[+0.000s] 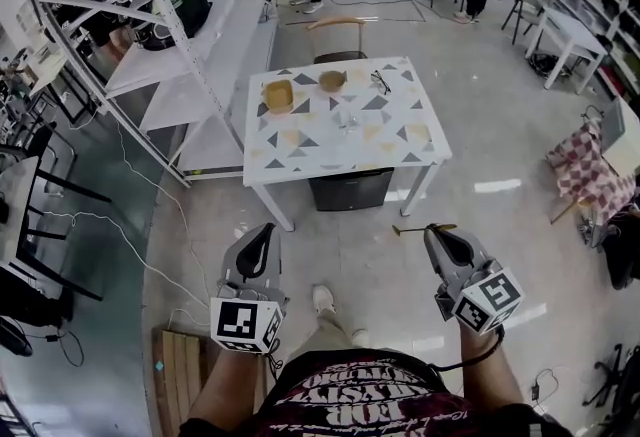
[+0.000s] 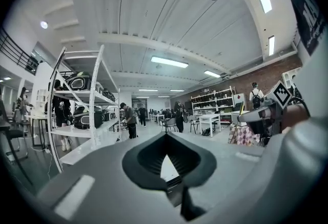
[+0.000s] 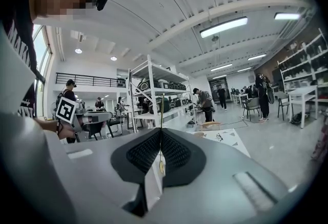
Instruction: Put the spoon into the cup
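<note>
A thin gold spoon point(image 1: 412, 229) sticks out to the left from my right gripper point(image 1: 432, 228), which is shut on it. In the right gripper view the handle point(image 3: 162, 113) rises from between the pads of that gripper point(image 3: 161, 133). My left gripper point(image 1: 266, 228) is held beside it at the same height, its jaws shut with nothing in them point(image 2: 165, 138). Both hang over the floor, well short of the patterned table point(image 1: 400, 140). On the table stand a tan cup-like vessel point(image 1: 278, 95), a wooden bowl point(image 1: 332, 81) and a small clear glass thing point(image 1: 345, 118).
A dark box point(image 1: 350, 190) sits under the table and a chair point(image 1: 338, 37) stands behind it. White shelving point(image 1: 170, 35) with black cases runs along the left. A wooden pallet point(image 1: 182, 375) lies by my left foot. People stand far back in the hall.
</note>
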### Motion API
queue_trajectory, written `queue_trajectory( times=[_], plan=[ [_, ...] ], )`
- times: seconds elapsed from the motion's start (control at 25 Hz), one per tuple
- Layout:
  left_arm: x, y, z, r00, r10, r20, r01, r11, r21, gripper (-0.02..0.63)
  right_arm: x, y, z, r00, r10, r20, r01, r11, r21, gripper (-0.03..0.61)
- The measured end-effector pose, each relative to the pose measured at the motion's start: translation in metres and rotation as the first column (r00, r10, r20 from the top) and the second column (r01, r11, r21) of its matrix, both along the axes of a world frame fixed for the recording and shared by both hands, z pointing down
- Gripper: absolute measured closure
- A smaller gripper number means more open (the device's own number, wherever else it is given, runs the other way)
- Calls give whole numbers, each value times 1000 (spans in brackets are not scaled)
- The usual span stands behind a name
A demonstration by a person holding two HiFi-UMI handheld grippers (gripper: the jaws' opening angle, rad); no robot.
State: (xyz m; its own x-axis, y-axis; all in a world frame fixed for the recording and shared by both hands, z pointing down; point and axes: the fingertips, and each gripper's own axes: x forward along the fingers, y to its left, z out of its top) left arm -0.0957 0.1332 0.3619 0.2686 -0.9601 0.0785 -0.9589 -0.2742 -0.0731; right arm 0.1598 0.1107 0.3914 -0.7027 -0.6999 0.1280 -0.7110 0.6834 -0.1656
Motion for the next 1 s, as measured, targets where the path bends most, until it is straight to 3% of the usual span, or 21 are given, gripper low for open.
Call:
queue_trajectory(
  times=[1.0],
  plan=[
    [-32, -143, 22, 998, 63, -28, -65, 996, -57, 614, -54, -130, 11, 999, -13, -41, 11, 999, -51, 545]
  ],
)
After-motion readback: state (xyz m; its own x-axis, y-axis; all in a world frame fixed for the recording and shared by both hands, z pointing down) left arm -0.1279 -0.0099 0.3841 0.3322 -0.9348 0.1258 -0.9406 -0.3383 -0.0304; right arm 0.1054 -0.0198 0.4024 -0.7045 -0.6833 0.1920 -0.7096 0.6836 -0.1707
